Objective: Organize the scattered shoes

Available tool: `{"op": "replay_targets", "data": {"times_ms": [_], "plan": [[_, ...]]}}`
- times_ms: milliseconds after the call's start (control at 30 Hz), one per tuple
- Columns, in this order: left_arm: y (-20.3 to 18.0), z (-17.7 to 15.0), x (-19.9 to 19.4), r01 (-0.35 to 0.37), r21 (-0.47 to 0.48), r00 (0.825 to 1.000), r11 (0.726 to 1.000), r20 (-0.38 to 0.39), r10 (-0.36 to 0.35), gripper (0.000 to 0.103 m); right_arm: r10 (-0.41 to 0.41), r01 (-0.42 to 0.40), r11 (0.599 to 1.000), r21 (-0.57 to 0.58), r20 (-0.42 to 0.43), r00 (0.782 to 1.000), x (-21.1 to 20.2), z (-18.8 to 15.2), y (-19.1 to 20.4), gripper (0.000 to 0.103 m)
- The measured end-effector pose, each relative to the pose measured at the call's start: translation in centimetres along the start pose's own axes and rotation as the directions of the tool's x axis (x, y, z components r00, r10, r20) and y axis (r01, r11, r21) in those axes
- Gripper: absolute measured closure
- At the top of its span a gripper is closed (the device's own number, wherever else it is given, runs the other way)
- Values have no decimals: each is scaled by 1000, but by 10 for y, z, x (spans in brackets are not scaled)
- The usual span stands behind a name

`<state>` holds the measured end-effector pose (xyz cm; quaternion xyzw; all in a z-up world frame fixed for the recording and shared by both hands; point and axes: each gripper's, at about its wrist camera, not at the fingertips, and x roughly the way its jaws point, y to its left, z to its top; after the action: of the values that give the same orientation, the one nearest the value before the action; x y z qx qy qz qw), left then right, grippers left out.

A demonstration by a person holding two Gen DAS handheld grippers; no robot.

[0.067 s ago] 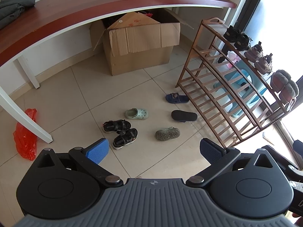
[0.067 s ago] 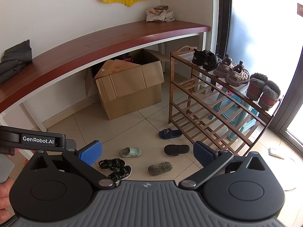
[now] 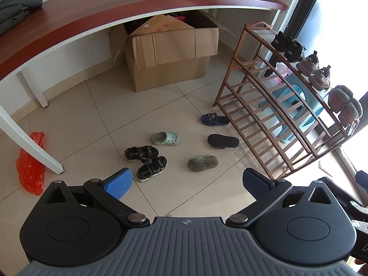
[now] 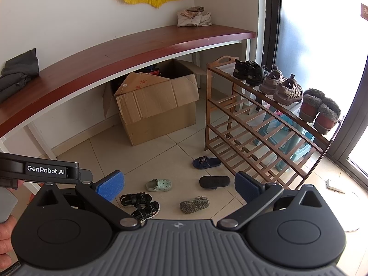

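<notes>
Several shoes lie scattered on the tiled floor: two black sandals [image 3: 141,153] [image 3: 151,168], a pale green clog [image 3: 166,138], its mate upside down [image 3: 203,162], a blue slipper [image 3: 215,119] and a black slipper sole-up [image 3: 223,141]. They also show in the right wrist view, with the sandals [image 4: 136,199], clog [image 4: 158,185] and black slipper [image 4: 214,182]. The wooden shoe rack [image 3: 260,105] [image 4: 253,124] stands to the right. My left gripper [image 3: 187,181] and right gripper [image 4: 179,187] are both open, empty, high above the shoes.
Three pairs of shoes sit on the rack's top shelf [image 4: 285,89]. An open cardboard box [image 3: 168,55] stands under a long wooden bench [image 3: 115,7]. A red plastic bag [image 3: 31,165] lies by a white bench leg. A blue plastic stool [image 3: 292,105] is behind the rack.
</notes>
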<state>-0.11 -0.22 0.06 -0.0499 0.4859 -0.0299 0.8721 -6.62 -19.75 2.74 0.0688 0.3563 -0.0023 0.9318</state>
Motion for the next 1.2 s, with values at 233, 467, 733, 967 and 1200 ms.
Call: {"op": "replay_targets", "data": {"times_ms": [233,467,733,967,1200], "plan": [[5,7,-4,24,-29,999,999,-21,-24,0,4,-4,1000,1,1,1000,0,1,2,0],[1,3,-2,1,-8,1000,1000,2,-1,0,4,-4,1000,-1,2,1000,-3,-2,1,0],[15,-2,14,-11,-38,999,999,-35,9,0,-2,2,1000,2,-18,1000,5,-7,-1,0],[34,-2,24,-37,-28,998,999,-51,35,0,-12,12,1000,7,-47,999,18,-17,8,0],[45,2,21,-33,-12,999,999,-29,32,0,-8,8,1000,1,-43,999,22,-17,18,0]]}}
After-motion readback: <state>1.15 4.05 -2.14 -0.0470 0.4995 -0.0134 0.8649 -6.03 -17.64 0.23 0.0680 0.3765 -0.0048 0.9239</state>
